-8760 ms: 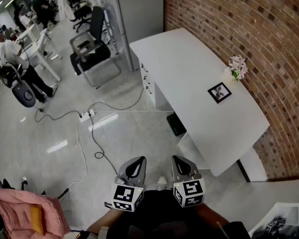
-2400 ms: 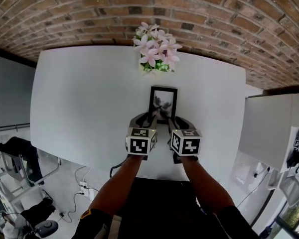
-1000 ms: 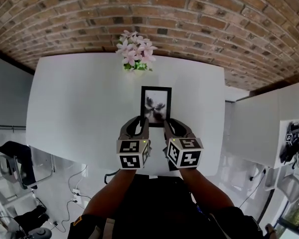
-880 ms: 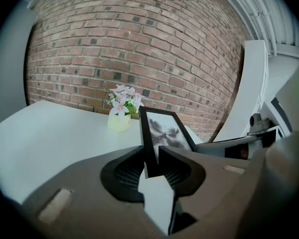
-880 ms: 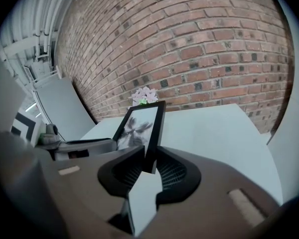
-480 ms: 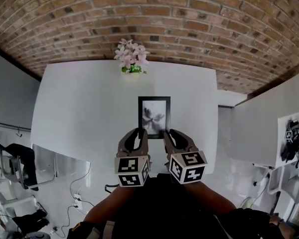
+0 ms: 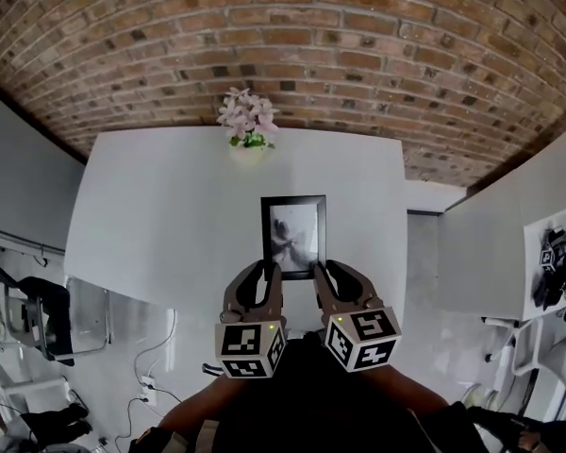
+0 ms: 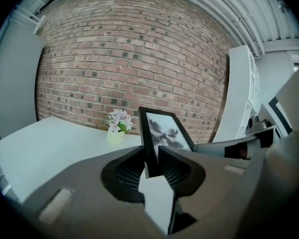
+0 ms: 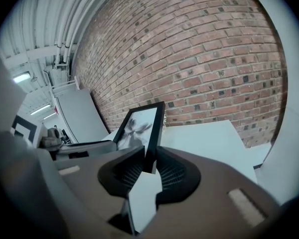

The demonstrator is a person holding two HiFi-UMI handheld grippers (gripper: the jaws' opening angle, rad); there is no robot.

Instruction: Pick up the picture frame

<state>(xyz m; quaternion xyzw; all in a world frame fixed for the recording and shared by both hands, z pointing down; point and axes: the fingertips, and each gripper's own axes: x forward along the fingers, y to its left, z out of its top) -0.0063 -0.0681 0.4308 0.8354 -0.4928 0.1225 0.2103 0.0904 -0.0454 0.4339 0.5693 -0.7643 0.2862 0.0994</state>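
Observation:
The black picture frame [image 7: 293, 237] with a grey-toned photo hangs above the white table [image 7: 160, 206], tilted up at its far end. My left gripper [image 7: 270, 277] is shut on its near left corner and my right gripper [image 7: 320, 277] on its near right corner. In the left gripper view the frame [image 8: 162, 131] rises out of the jaws, and the gripper [image 8: 152, 161] pinches its edge. The right gripper view shows the frame [image 9: 141, 127] clamped the same way by that gripper [image 9: 150, 162].
A pot of pink flowers [image 7: 246, 124] stands at the table's far edge against the brick wall [image 7: 283, 36]. A white cabinet [image 7: 495, 243] is to the right. A chair [image 7: 38, 319] and cables lie on the floor at the left.
Both grippers have risen and drawn back toward me with the frame between them. The frame has come up off the table and its far end now tilts upward.

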